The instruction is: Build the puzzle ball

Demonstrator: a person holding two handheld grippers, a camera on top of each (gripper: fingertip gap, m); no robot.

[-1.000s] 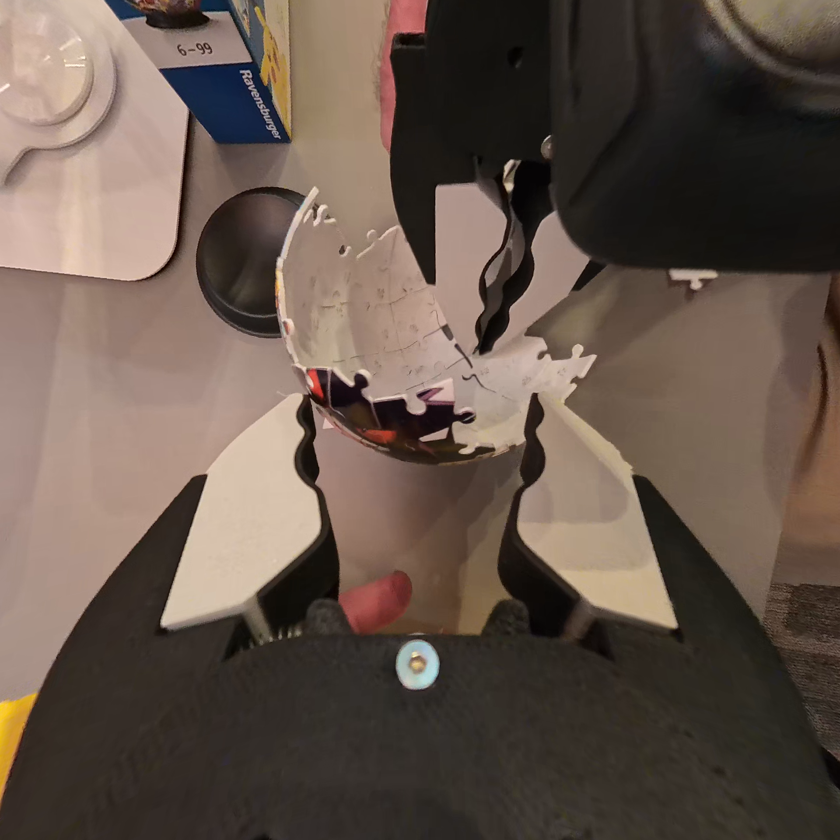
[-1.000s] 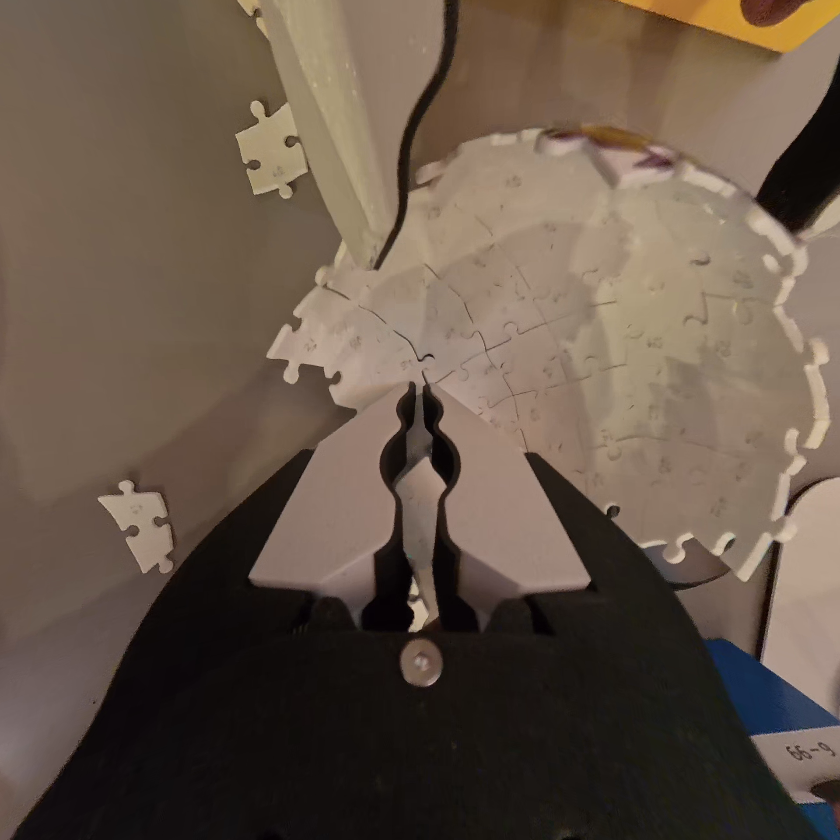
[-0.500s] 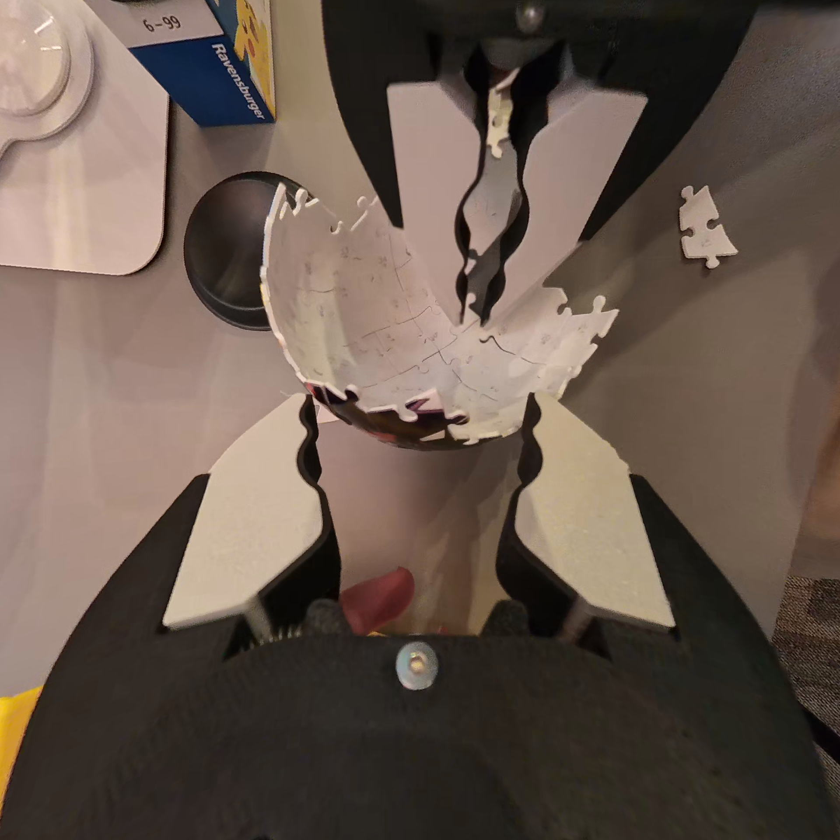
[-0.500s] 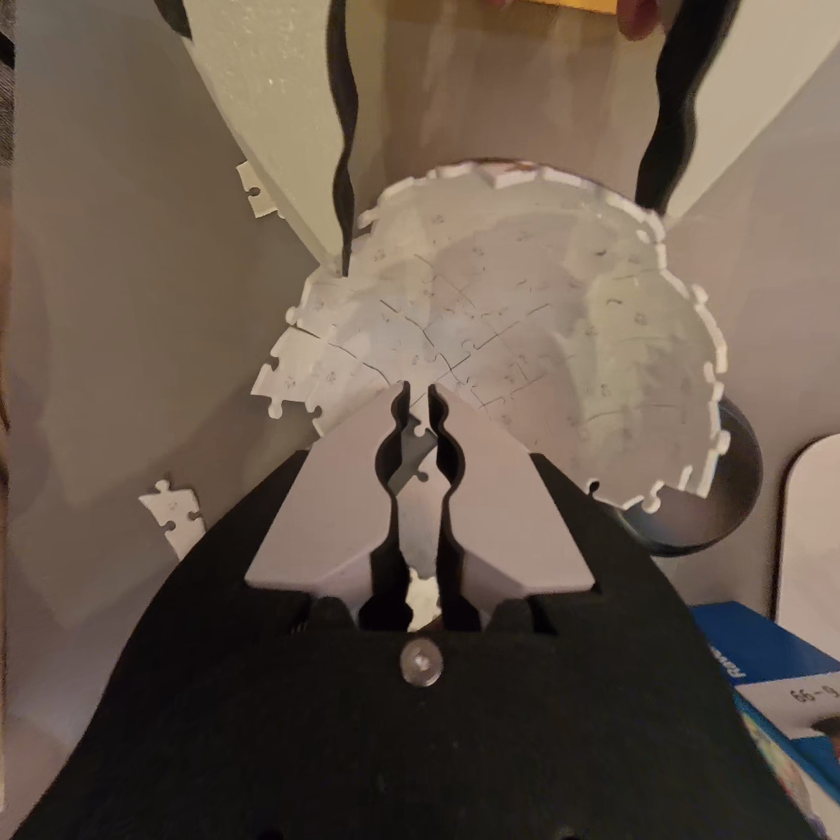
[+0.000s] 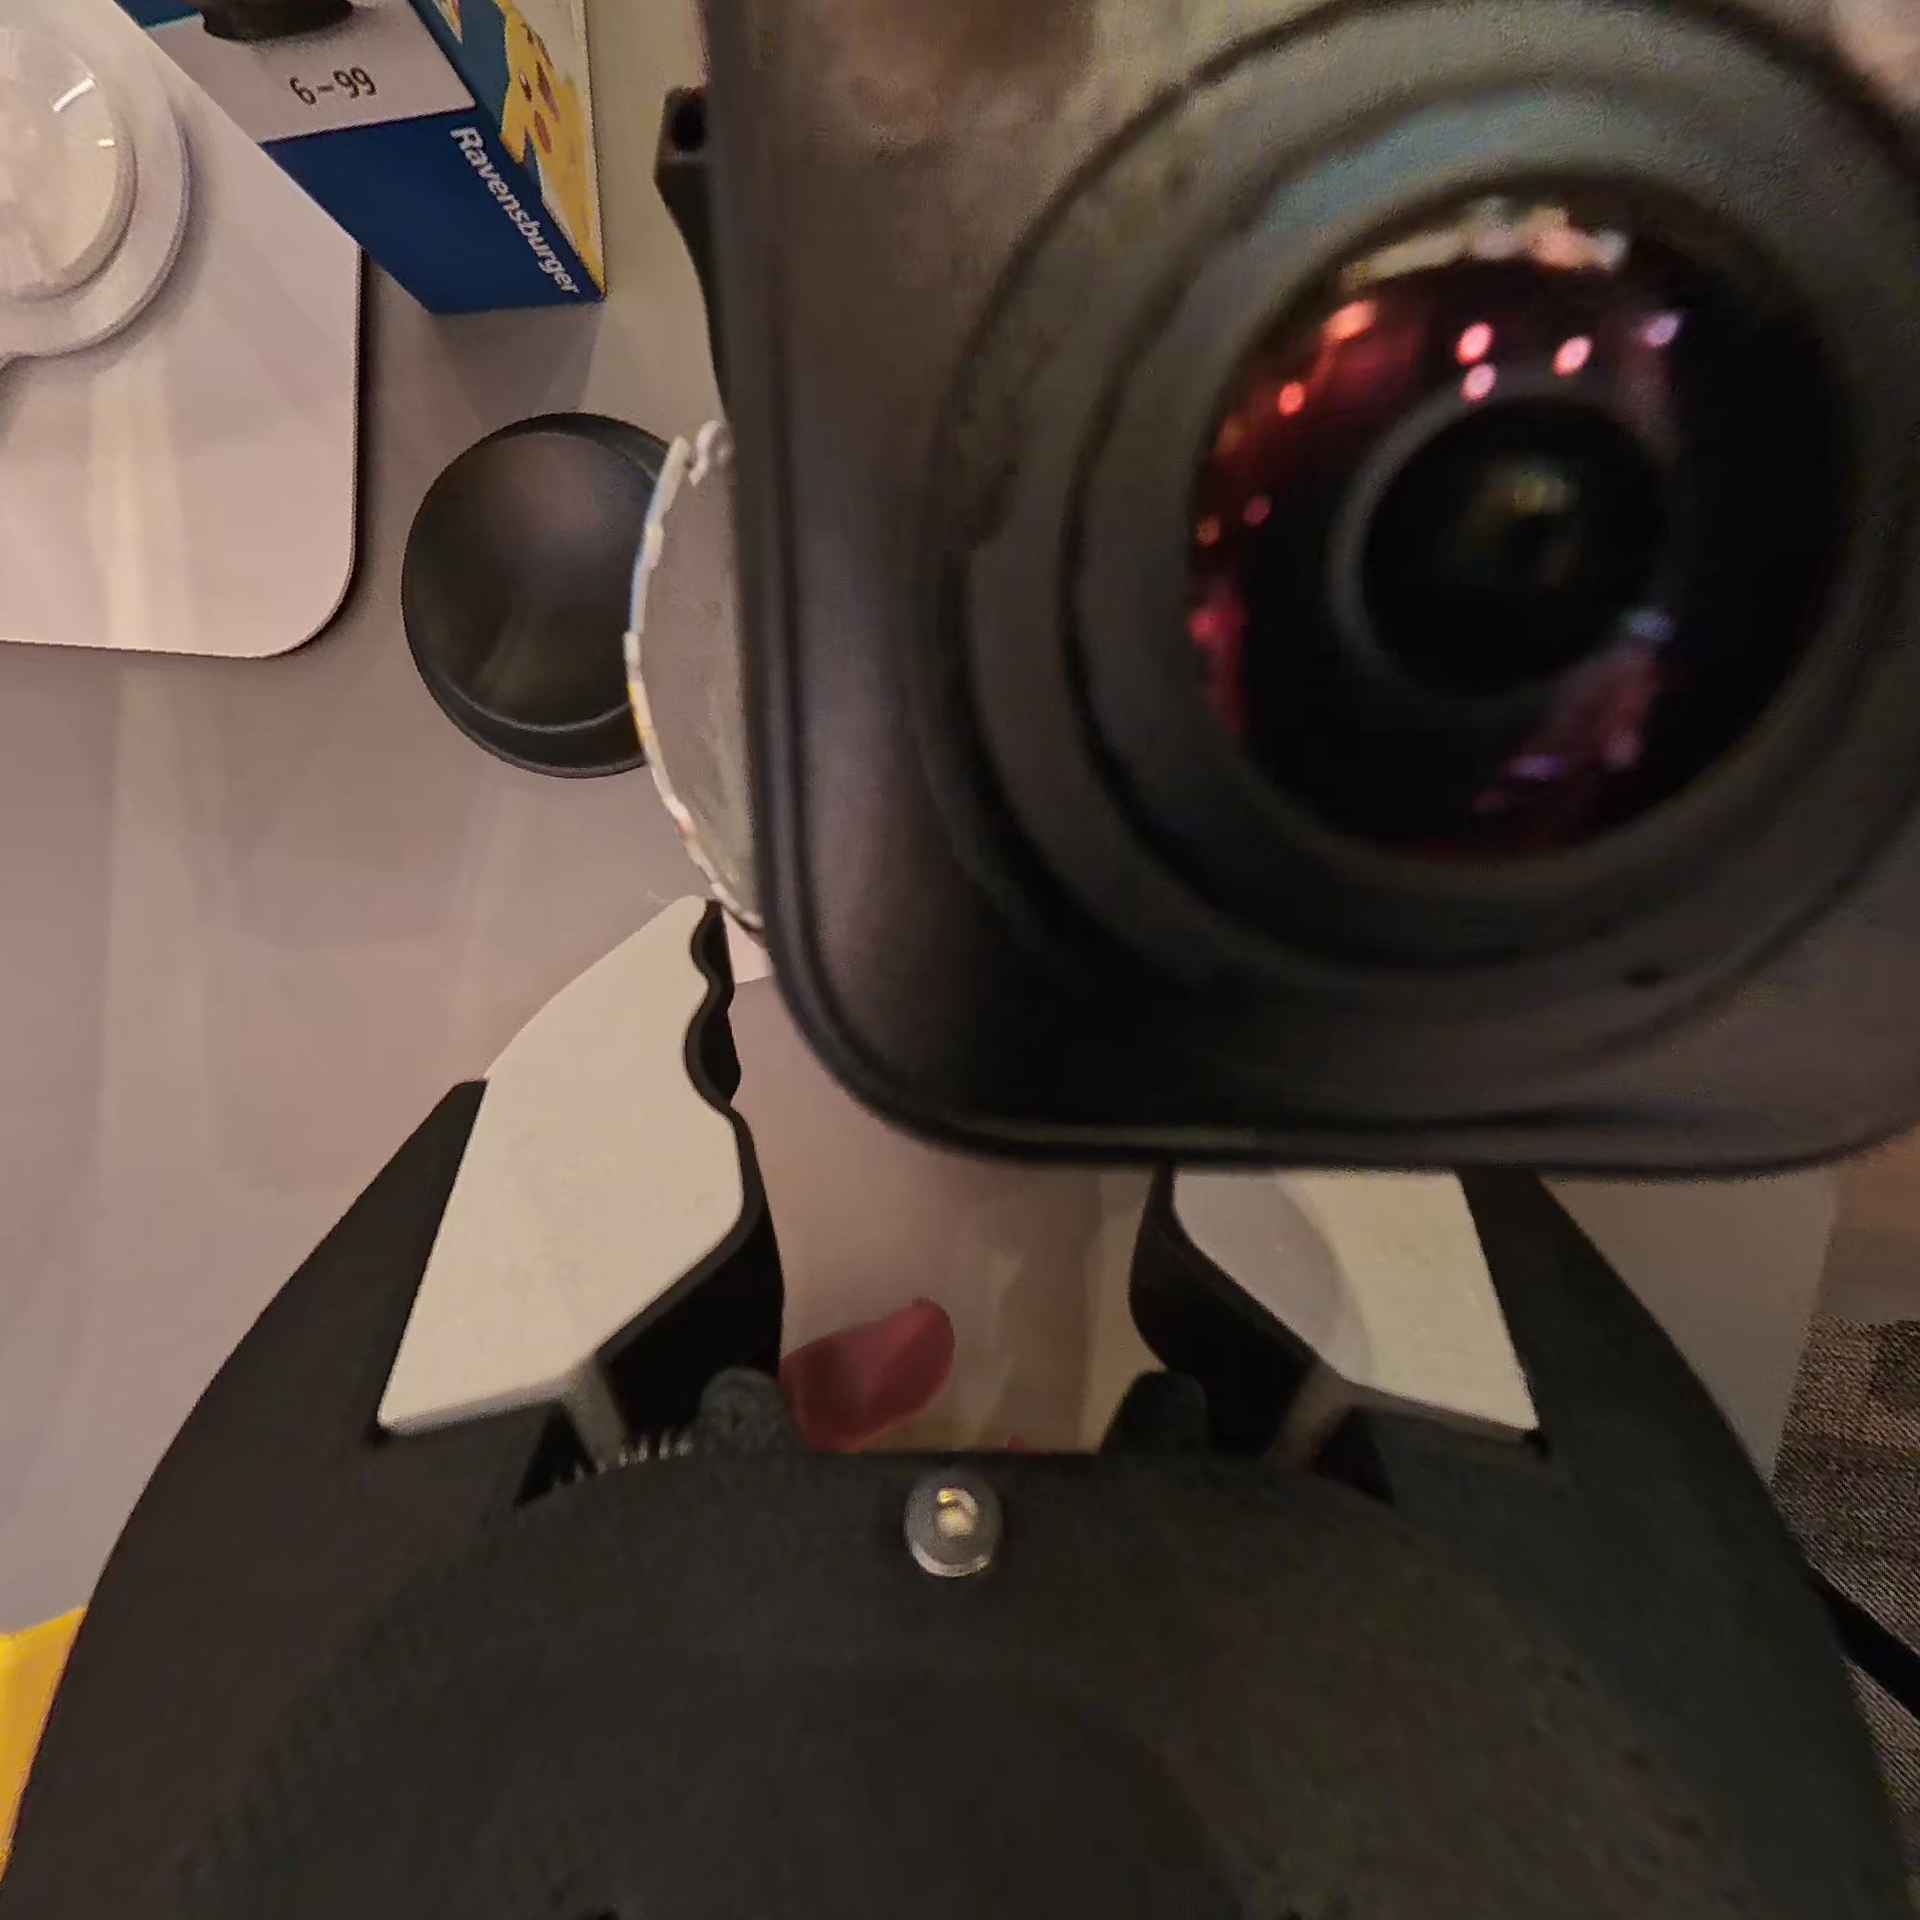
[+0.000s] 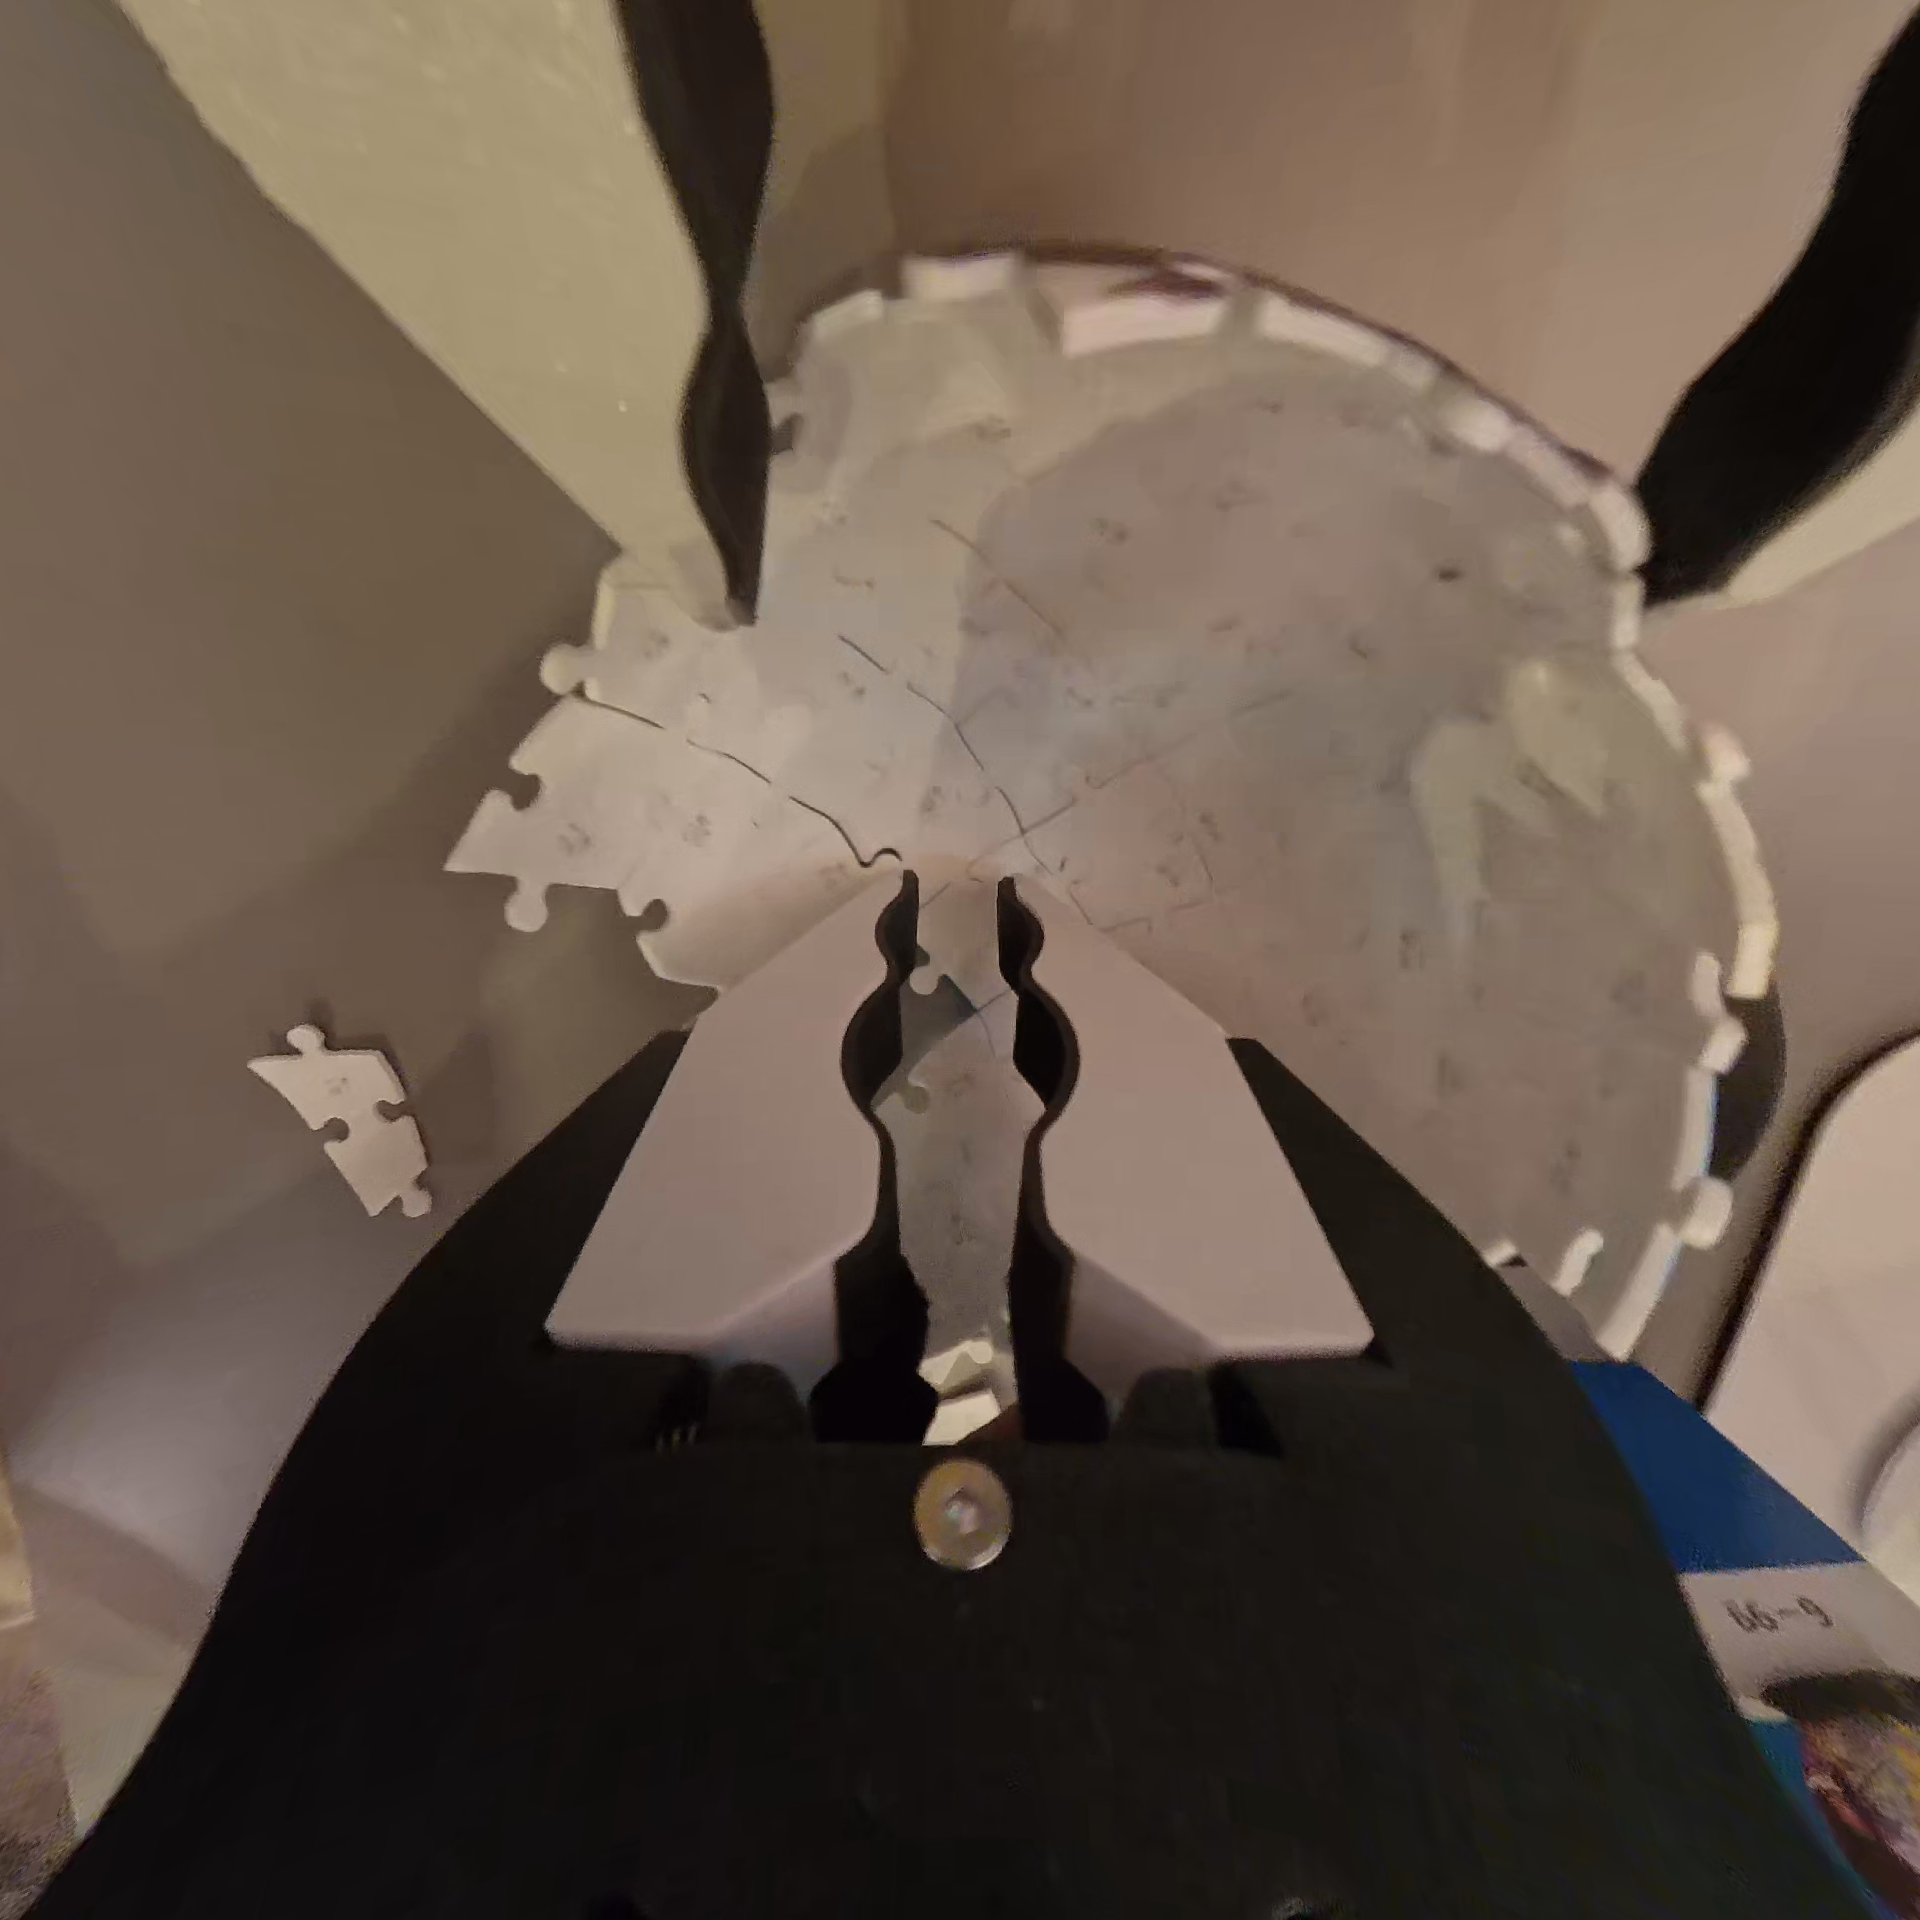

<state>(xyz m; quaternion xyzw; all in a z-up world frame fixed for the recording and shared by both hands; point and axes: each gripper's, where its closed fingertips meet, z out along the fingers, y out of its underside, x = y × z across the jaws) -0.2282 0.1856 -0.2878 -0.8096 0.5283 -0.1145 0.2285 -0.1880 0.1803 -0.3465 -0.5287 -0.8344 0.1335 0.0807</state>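
Shell (image 6: 1299, 748) of puzzle ball = half-built bowl, white inside facing R cam, sitting btwn the two fingers of left gripper (image 6: 1195, 582), which stand wide apart and touch shell's rim on both sides; looks like a cradle/hold, can't confirm squeeze force. In L view, shell mostly hidden behind R gripper's camera housing (image 5: 1351, 582); only a rim sliver (image 5: 691, 665) shows.

Right gripper (image 6: 958, 883): fingers narrow, small gap, tips right at shell's near edge. Piece (image 6: 940, 1122) lies in the gap btwn fingers; can't tell if it's pinched or already seated in shell.

Step, prob: seat piece into near rim. To do well: keep L cradle steady, match tab to notch, push along shell's curve w/ light force, don't lever — neighbouring seams near tips look slightly cracked open, could pop.

Containers: black round cup/stand (image 5: 525, 592) just behind shell, looks empty. Blue puzzle box (image 5: 488, 187) farther behind shell, contents not visible. White tray (image 5: 177, 436) beside cup, holds clear dome. Loose spare piece (image 6: 348, 1117) on table, left of shell in R view.
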